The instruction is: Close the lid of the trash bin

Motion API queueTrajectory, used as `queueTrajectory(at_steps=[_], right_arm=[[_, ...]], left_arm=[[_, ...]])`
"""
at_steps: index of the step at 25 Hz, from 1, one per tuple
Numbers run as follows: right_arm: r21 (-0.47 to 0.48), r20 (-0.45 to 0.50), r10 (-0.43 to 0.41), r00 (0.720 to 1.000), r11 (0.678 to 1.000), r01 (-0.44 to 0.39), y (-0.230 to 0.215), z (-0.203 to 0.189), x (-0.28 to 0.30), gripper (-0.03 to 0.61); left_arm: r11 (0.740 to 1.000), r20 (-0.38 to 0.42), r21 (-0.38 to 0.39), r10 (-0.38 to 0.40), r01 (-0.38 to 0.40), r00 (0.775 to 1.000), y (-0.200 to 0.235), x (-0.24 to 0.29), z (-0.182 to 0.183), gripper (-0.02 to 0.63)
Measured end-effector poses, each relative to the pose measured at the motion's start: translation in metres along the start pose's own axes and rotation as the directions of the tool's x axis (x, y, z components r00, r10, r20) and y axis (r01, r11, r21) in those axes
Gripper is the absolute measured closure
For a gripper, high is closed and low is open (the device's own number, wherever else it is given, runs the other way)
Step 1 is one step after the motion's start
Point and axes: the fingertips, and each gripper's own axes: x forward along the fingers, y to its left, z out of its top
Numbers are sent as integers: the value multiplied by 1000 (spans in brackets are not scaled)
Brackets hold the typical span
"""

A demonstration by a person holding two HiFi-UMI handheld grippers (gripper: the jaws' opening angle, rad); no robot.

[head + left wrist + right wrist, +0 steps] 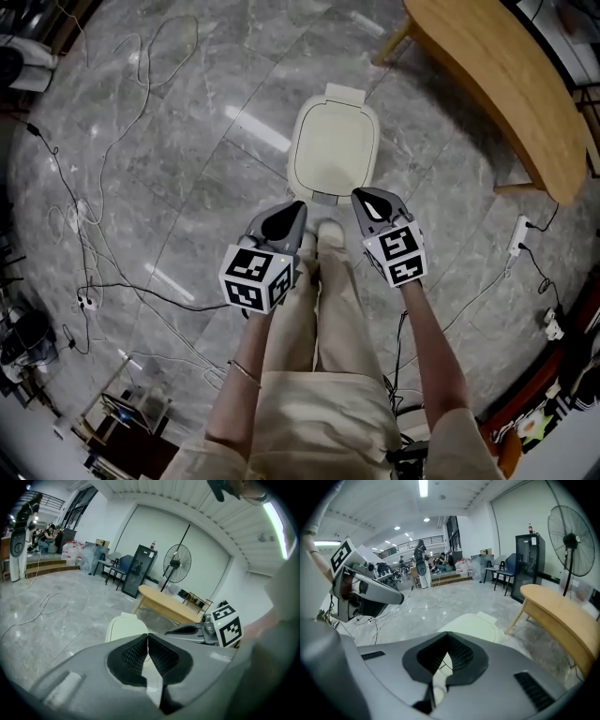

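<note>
Left hand-held gripper (pixel 296 208) and right hand-held gripper (pixel 360 196) hover side by side, and we see each pair of jaws pressed together with nothing between them. Just ahead of them and lower down, the cream trash bin (pixel 123 625) stands on the grey marble floor (pixel 187 141), its lid (pixel 335 148) lying flat on top. Cables (pixel 94 281) trail across the floor to our left.

We stand on a grey marble-tile floor (pixel 187 141) that shines under a ceiling strip light (pixel 423 487). Loose cables (pixel 77 217) trail over it at our left. A curved wooden table (pixel 497 84) stands to the right. Behind it we see a pedestal fan (pixel 572 541), a black cabinet (pixel 527 569) and a white wall (pixel 201 559).
</note>
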Motion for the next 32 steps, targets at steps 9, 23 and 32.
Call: queueTrajectory(at_steps=[9, 23, 32], right_arm=[[50, 116, 12, 993, 999, -18, 4, 68, -62, 572], [95, 279, 23, 960, 994, -51, 13, 161, -131, 574], [143, 423, -2, 906, 988, -64, 18, 212, -179, 574]], left_arm=[[997, 54, 65, -34, 30, 998, -28, -31, 52, 591], [989, 193, 148, -25, -3, 981, -48, -86, 138, 591], [971, 322, 236, -36, -43, 946, -69, -129, 192, 591]])
